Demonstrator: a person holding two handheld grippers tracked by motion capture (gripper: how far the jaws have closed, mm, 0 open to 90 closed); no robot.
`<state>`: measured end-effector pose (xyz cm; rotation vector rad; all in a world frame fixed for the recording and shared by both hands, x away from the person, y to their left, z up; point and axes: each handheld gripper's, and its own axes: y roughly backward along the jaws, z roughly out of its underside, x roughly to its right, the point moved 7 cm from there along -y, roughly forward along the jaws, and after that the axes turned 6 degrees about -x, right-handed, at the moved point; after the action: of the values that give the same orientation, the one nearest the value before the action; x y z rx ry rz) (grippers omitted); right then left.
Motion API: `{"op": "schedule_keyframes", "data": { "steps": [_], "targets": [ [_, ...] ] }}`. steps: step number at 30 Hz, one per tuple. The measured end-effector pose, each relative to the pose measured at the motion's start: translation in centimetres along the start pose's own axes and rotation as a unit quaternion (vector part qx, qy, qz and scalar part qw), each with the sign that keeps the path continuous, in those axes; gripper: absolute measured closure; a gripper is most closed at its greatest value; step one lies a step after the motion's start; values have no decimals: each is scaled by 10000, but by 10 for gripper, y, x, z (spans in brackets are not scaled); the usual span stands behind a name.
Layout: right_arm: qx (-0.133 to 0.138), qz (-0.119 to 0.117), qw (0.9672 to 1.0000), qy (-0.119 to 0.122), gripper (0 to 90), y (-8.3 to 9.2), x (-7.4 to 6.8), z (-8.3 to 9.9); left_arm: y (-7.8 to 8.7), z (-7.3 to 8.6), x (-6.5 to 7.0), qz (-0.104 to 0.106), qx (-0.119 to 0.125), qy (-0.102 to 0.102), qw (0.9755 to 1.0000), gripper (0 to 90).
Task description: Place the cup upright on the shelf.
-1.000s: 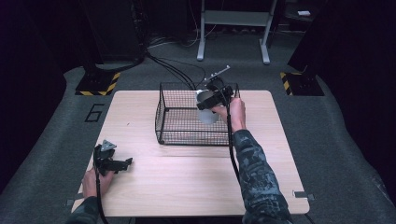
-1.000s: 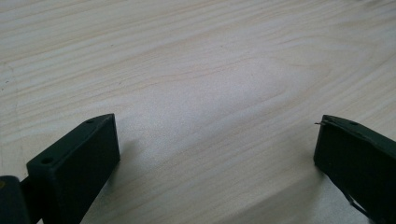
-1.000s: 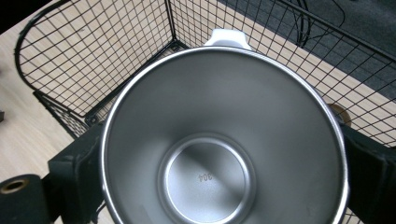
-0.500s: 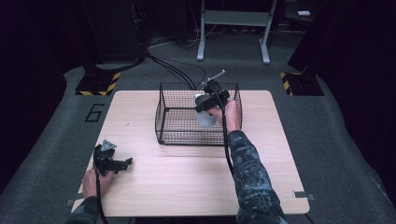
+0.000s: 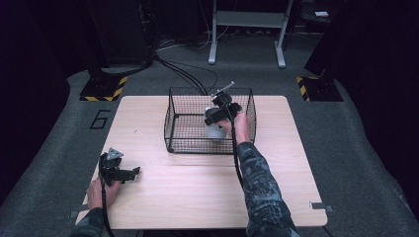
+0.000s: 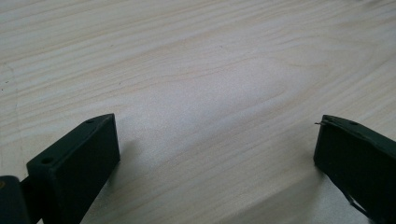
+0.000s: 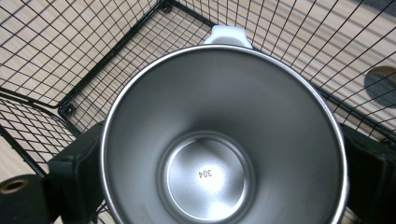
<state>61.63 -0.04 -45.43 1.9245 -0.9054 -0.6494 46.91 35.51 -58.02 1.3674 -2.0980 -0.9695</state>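
Note:
A black wire basket [image 5: 174, 116] stands at the back middle of the wooden table [image 5: 158, 197]. My right gripper [image 5: 217, 117] reaches down into it, shut on a white cup [image 5: 215, 130] with a steel inside. In the right gripper view I look straight into the steel cup [image 7: 219, 140]; its white handle [image 7: 228, 35] points away, and the black jaws press its two sides above the basket's mesh floor [image 7: 51, 56]. My left gripper [image 5: 129, 173] rests on the table's front left, open. The left gripper view has bare wood [image 6: 210, 84] between its wide-apart jaws.
Dark grey floor surrounds the table. Cables [image 5: 183, 74] run from the basket's far side toward a metal stand [image 5: 247, 29] at the back. Yellow-black striped bases [image 5: 104, 88] sit at the back left and back right [image 5: 316, 86].
My right gripper has carried the cup from the basket's right rim down and leftward into the basket. The left gripper has not moved.

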Motion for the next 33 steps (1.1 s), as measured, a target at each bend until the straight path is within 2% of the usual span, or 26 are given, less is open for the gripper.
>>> {"op": "schedule_keyframes", "data": {
  "steps": [11, 20, 22, 30, 33],
  "targets": [
    [-142, 21, 9999, -63, 57, -14, 0, 7, 0, 0, 0, -1, 0, 1, 10000, 3],
    [-315, 219, 9993, -19, 56, -22, 2, 13, 0, 0, 0, 1, 0, 2, 10000, 3],
    [-316, 256, 9991, -85, 56, -22, 1, 13, 0, 0, 0, 0, 1, 0, 10000, 3],
    [-312, 310, 9990, -47, 48, -21, 3, 18, 0, 0, 0, 0, 1, 0, 10000, 3],
    [-294, 250, 9992, -86, 41, -20, 2, 20, 0, 0, 0, 0, 1, 1, 10000, 3]
  ]
}}
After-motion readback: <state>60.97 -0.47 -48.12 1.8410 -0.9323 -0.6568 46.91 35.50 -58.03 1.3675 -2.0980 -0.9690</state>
